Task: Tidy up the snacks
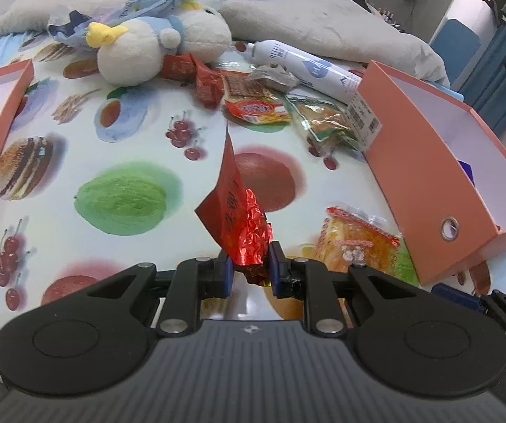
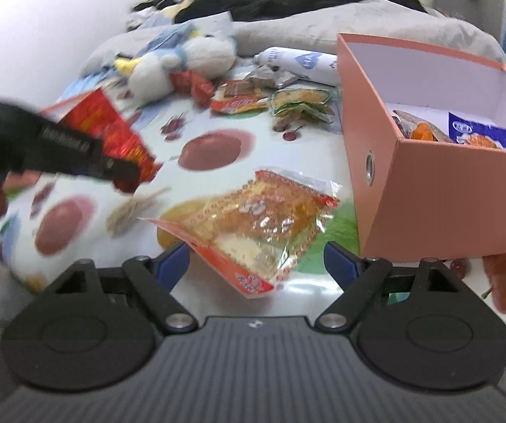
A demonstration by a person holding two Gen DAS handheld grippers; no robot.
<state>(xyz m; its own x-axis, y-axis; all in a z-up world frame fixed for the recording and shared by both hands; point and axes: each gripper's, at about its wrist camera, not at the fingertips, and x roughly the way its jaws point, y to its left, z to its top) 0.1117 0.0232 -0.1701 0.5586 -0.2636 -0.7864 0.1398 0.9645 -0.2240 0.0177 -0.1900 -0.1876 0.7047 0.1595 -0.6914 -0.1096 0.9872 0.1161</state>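
Left gripper (image 1: 250,268) pinches a crinkled red foil snack packet (image 1: 236,208) above the fruit-printed cloth (image 1: 129,120), orange cardboard box (image 1: 429,190) alongside.

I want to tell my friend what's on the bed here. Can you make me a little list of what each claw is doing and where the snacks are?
left claw: shut on a crinkly red foil snack packet, held up off the cloth
right claw: open, a clear cake packet lying between its fingers, not gripped
pink box: on the right, already holds a few snack packets
snack pile: loose, farther back beside a plush duck
white bottle: lying behind the pile
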